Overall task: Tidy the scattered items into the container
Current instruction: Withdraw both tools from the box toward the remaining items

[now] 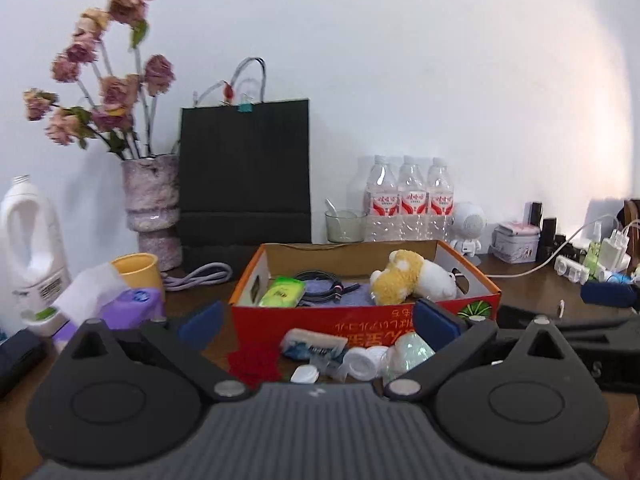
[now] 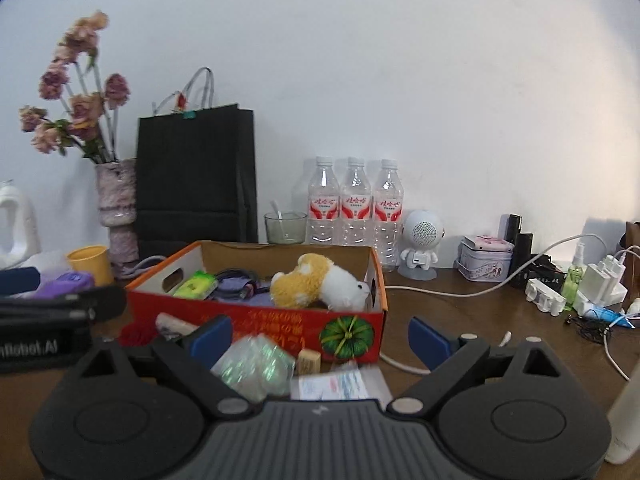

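1. On a brown desk (image 2: 460, 304) against a white wall sits an open red cardboard box (image 1: 360, 316), the container for this tidy-up. It already holds a yellow-and-white plush toy (image 1: 412, 280), a green tissue pack (image 1: 282, 291) and a coiled dark cable (image 1: 320, 284) on a purple cloth.
2. Scattered items lie on the desk just in front of the box's near wall: a red knitted piece (image 1: 252, 360), a blue-and-white packet (image 1: 314, 345), small white caps (image 1: 360, 362), a crinkly iridescent wrapper (image 2: 256, 364), a small wooden block (image 2: 309, 360) and a flat clear sachet (image 2: 340, 386).
3. The left tongs (image 1: 316, 324) are spread wide and hold nothing; they hang above the packet and caps.
4. The right tongs (image 2: 320, 334) are also spread and empty, above the wrapper and block. The left tool shows at the left edge of the right wrist view, so the two sit close together.
5. Risks, as a judgement: the items are crowded and touching, so closing on one may drag or flick a neighbour off the desk.
6. The wrapper and sachet look thin and slippery and could slide out of a pinch.
7. The box wall is just behind the items; a forward push could shove the box toward the water bottles (image 2: 354, 208) and glass bowl (image 2: 285, 227).
8. A white charging cable (image 2: 440, 292) trails beside the box and could snag the right tool.
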